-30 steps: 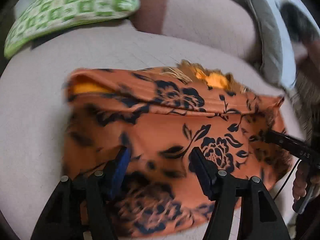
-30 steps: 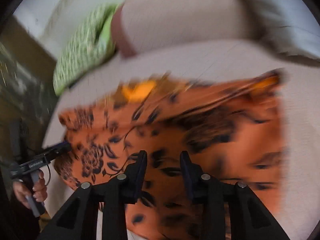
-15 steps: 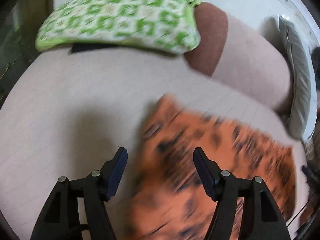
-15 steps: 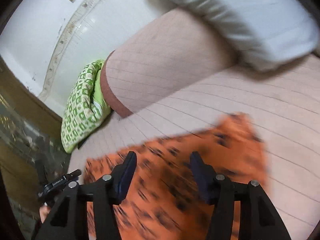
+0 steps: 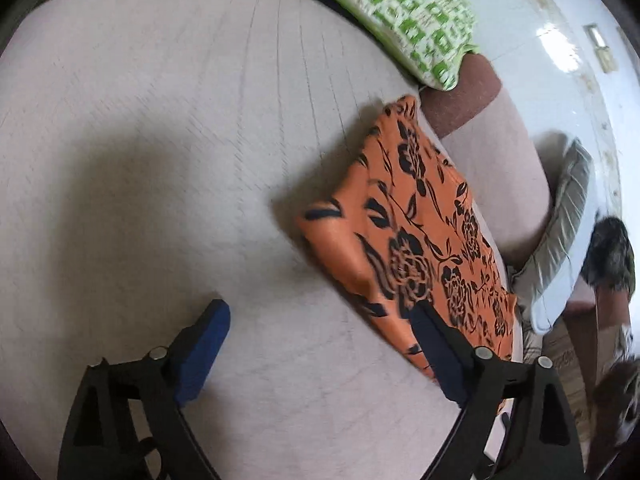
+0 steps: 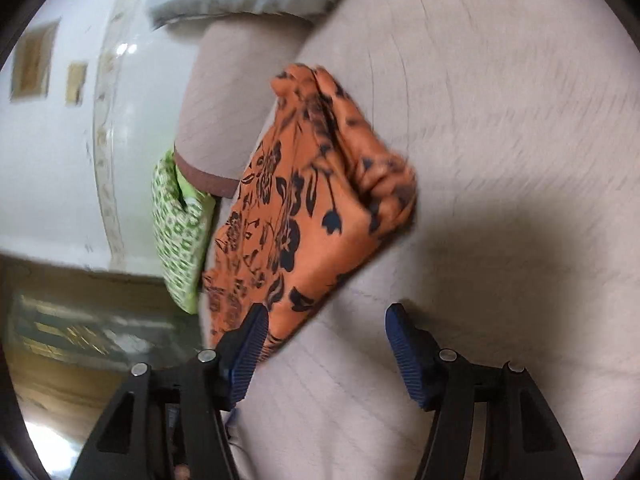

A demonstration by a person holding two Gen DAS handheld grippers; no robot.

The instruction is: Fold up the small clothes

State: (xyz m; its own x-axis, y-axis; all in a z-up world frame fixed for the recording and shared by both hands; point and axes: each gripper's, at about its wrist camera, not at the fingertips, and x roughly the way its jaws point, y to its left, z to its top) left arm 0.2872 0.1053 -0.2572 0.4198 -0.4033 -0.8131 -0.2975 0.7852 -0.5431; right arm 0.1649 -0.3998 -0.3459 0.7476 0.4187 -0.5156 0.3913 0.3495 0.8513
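On sofa seat (image 5: 160, 140): left gripper (image 5: 320, 344) fingers opening, nothing between. Orange floral garment (image 5: 404, 232) folded, lying near backrest. Right gripper (image 6: 324, 344) fingers opening, empty. Next fold: pinch both layers at corners, lift evenly, align edges.

Folded garment (image 5: 404, 236) on sofa seat (image 5: 160, 160)

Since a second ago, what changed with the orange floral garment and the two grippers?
Both grippers pulled off the orange black-flowered garment: the left gripper and the right gripper now frame bare pinkish sofa seat, jaws opening with nothing between them. The garment lies folded and released. The green-patterned cushion stayed put.
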